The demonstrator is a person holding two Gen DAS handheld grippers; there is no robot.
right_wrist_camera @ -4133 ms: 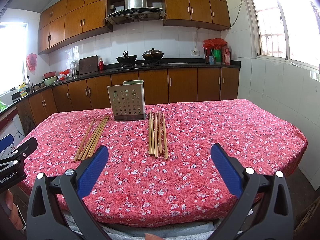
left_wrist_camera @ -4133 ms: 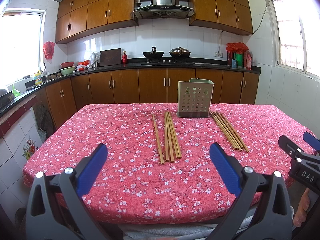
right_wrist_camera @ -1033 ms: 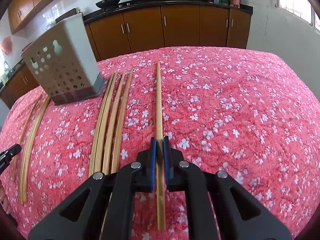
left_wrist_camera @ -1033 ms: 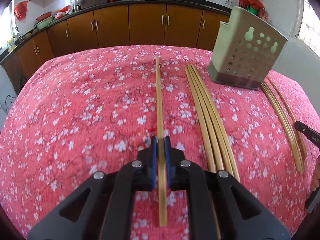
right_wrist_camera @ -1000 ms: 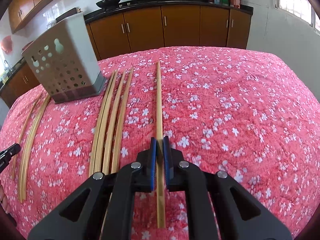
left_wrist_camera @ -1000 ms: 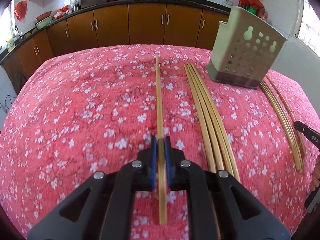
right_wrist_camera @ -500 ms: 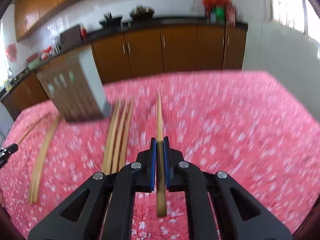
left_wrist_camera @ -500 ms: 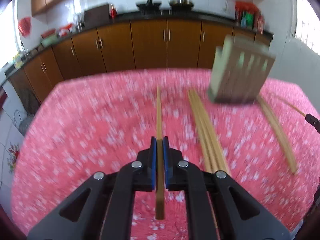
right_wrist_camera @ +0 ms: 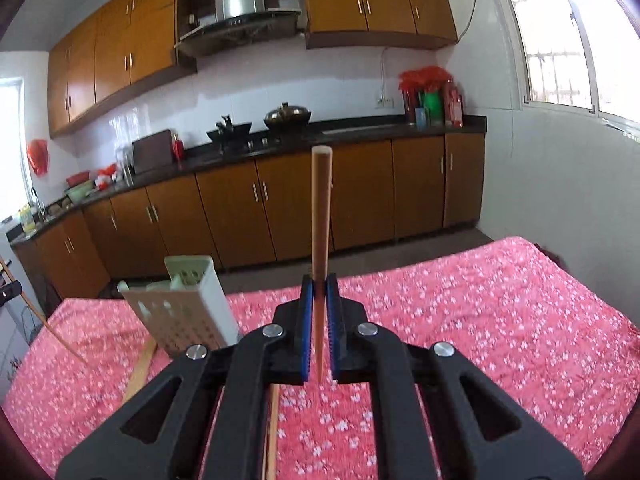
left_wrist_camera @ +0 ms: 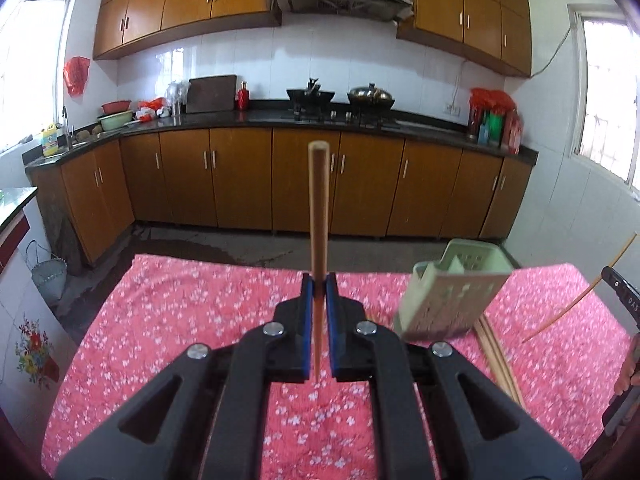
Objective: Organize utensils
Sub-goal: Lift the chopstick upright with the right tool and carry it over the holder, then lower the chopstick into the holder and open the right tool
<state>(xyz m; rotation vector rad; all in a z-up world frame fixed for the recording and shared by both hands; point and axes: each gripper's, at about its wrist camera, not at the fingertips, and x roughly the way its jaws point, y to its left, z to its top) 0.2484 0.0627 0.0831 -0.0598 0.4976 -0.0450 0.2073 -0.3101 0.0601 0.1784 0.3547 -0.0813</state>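
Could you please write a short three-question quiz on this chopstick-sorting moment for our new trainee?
1. True or false: the left gripper is shut on a chopstick raised clear of the red floral tablecloth.
2. Multiple choice: in the right wrist view, where does the perforated holder stand relative to the right gripper? A) to its left B) to its right C) directly under it
3. Fill in: the right gripper's chopstick is clamped near its ____ end, thick end pointing away from the camera.

Key: 1 true; 2 A; 3 thin. Loose chopsticks remain on the cloth beside the holder.
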